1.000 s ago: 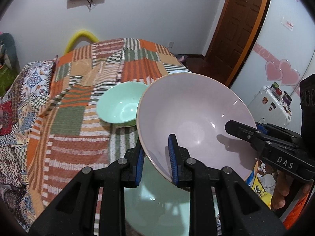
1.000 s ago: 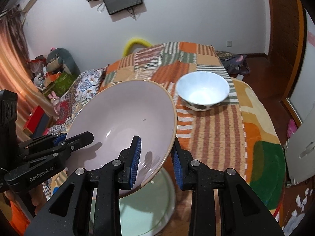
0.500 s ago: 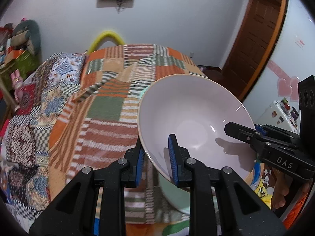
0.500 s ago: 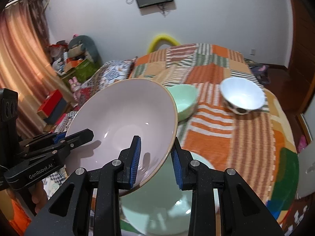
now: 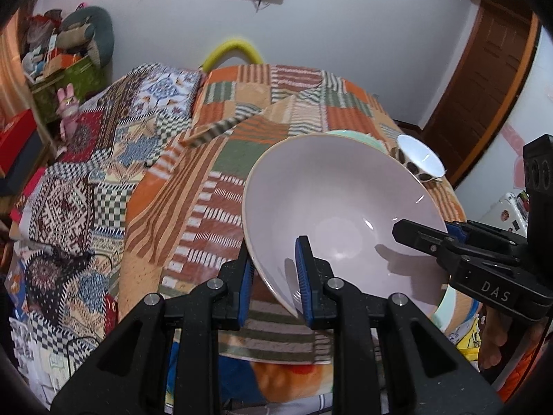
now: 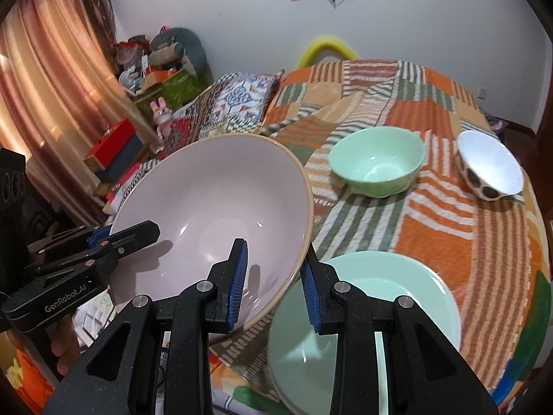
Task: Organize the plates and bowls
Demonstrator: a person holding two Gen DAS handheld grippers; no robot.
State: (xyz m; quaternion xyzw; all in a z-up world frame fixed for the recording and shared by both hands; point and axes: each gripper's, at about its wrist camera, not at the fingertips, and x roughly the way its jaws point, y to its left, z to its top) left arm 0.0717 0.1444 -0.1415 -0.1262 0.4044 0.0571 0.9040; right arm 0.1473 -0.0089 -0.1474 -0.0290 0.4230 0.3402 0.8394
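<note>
**While both grippers pinch one rim, slip is the risk**

Left wrist: left gripper (image 5: 274, 273) clamps pink bowl (image 5: 340, 214) rim, bowl tilted above the bedspread (image 5: 193, 186).

Right wrist: right gripper (image 6: 273, 280) clamps the opposite rim, just over green plate (image 6: 408, 297); uneven pull could drop it, chipping both.

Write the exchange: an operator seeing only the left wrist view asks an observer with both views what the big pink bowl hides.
Observer: A mint green bowl stands upright on the blanket, behind the pink bowl.
Operator: Touching the white spotted bowl?
Observer: No, they stand apart.
Operator: Anything lower down?
Observer: A green plate lies flat on the blanket, partly under the right gripper.
</note>
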